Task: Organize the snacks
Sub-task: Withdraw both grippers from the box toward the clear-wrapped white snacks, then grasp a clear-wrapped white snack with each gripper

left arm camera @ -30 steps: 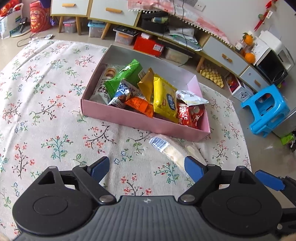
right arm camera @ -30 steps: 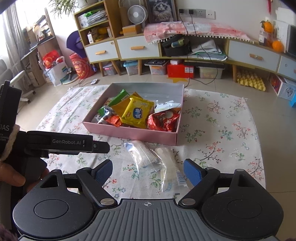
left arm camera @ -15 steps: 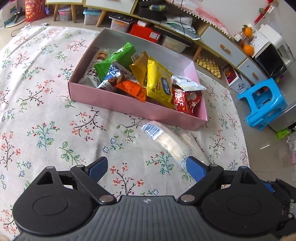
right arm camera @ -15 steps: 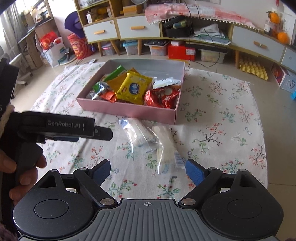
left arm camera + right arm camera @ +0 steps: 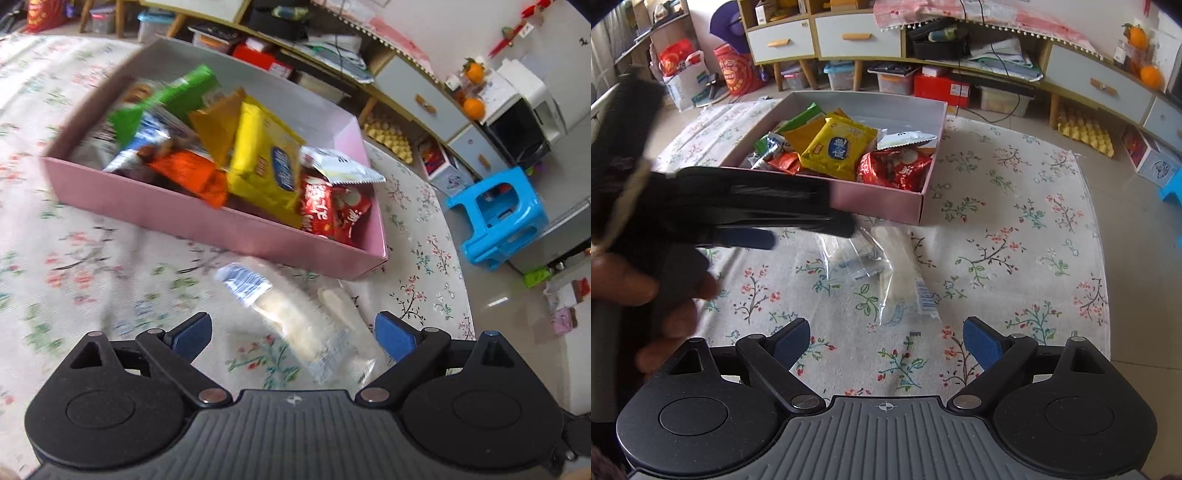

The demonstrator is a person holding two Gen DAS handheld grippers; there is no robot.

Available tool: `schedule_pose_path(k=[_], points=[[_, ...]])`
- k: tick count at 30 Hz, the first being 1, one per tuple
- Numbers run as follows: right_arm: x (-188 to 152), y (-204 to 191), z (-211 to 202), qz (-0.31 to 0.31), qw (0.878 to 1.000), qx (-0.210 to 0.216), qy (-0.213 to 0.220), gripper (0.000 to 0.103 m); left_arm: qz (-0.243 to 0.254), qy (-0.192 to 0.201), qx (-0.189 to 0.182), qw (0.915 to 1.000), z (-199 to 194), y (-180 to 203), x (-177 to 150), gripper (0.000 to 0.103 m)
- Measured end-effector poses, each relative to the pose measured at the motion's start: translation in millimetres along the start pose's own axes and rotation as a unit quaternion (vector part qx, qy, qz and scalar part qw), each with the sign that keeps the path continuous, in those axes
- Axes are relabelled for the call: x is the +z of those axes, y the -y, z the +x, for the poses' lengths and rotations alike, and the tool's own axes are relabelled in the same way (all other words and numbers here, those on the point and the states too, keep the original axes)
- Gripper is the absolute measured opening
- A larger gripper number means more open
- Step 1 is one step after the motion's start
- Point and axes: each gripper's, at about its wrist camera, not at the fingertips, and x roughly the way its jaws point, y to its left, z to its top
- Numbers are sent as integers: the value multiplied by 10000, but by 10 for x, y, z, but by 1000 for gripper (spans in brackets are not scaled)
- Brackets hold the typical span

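Observation:
A pink box (image 5: 207,218) holds several snack packets, among them a yellow one (image 5: 262,166) and a red one (image 5: 325,212). It also shows in the right wrist view (image 5: 886,201). Two clear packets of white snacks (image 5: 291,321) lie on the floral cloth in front of the box, also in the right wrist view (image 5: 897,273). My left gripper (image 5: 293,336) is open, its jaws either side of the nearer clear packet, just above it. In the right wrist view it reaches in from the left (image 5: 798,229). My right gripper (image 5: 886,343) is open and empty, short of the packets.
The floral cloth (image 5: 1015,229) covers the floor. A blue plastic stool (image 5: 502,218) stands off its right edge. A low cabinet with drawers (image 5: 857,37) and storage boxes beneath runs along the back wall.
My left gripper has moved forward and right, down over the clear packets, which now lie between its jaws. The right gripper has come a little closer to the packets.

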Motion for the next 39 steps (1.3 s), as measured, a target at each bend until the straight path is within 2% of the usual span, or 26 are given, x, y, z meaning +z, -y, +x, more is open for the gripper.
schedule_pose_path(k=[2, 3, 4, 5, 7, 10, 15, 19, 24, 27, 29, 33, 36, 39], points=[[0, 5, 25, 26, 10000, -18, -25, 92, 114, 180, 154, 9997, 46, -27, -16, 90], [-2, 7, 43, 26, 10000, -40, -46, 92, 220, 337, 190, 9990, 29, -31, -32, 82], [-8, 10, 66, 20, 9999, -71, -74, 92, 312, 346, 317, 9984, 27, -30, -33, 64], [-12, 14, 85, 15, 9999, -107, -102, 92, 396, 392, 418, 9976, 8, -29, -35, 56], [-10, 32, 110, 45, 9998, -164, -127, 92, 352, 324, 367, 9982, -15, -73, -17, 39], [14, 50, 111, 121, 9998, -140, -87, 92, 312, 292, 340, 9985, -63, -122, -11, 33], [32, 72, 124, 174, 9997, -145, -87, 92, 589, 166, 381, 9974, -103, -71, -65, 25], [29, 148, 119, 305, 9994, -171, -64, 92, 788, -49, 370, 9962, -138, -26, -117, 23], [47, 259, 123, 547, 9985, -59, 29, 92, 1258, -238, 740, 9890, -255, 17, -147, 22], [58, 270, 164, 560, 9984, -55, 26, 92, 1319, -336, 777, 9876, -360, -86, -175, 21], [67, 252, 212, 532, 9986, -56, -28, 92, 1383, -266, 865, 9862, -451, -165, -204, 21], [83, 179, 321, 434, 9990, -94, -106, 92, 1262, -222, 815, 9884, -561, -324, -230, 21], [102, 128, 411, 366, 9991, -135, -179, 92, 1078, -289, 782, 9907, -534, -410, -228, 26], [121, 105, 486, 389, 9988, -223, -173, 92, 924, -388, 706, 9925, -505, -441, -213, 41]])
